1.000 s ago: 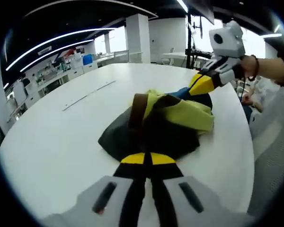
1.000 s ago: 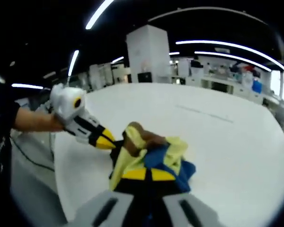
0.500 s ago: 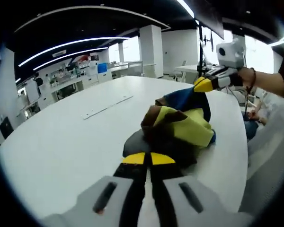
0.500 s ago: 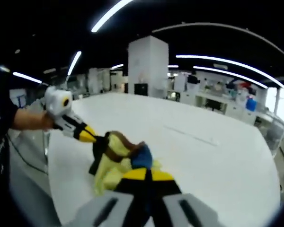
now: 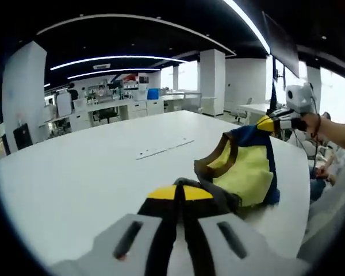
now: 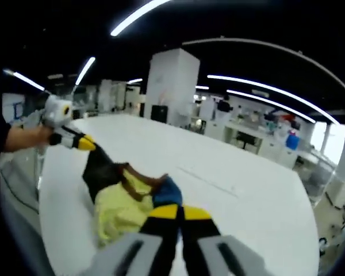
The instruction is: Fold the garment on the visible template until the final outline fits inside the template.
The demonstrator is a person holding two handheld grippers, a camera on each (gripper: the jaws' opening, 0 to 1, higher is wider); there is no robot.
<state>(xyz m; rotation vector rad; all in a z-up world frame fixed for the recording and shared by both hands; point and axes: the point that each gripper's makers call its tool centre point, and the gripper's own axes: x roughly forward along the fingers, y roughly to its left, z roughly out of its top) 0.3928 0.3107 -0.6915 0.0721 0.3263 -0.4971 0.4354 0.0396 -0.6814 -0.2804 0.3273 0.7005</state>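
Two claws, left claw and right claw, each clamp the garment, stretching it above the counter edge, apparently to spread it flat.

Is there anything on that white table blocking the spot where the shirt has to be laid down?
Nothing visible does. Both grippers, left and right, are shut on the garment, holding it stretched between them above the table. The only other thing on the tabletop is a thin strip, off to one side.
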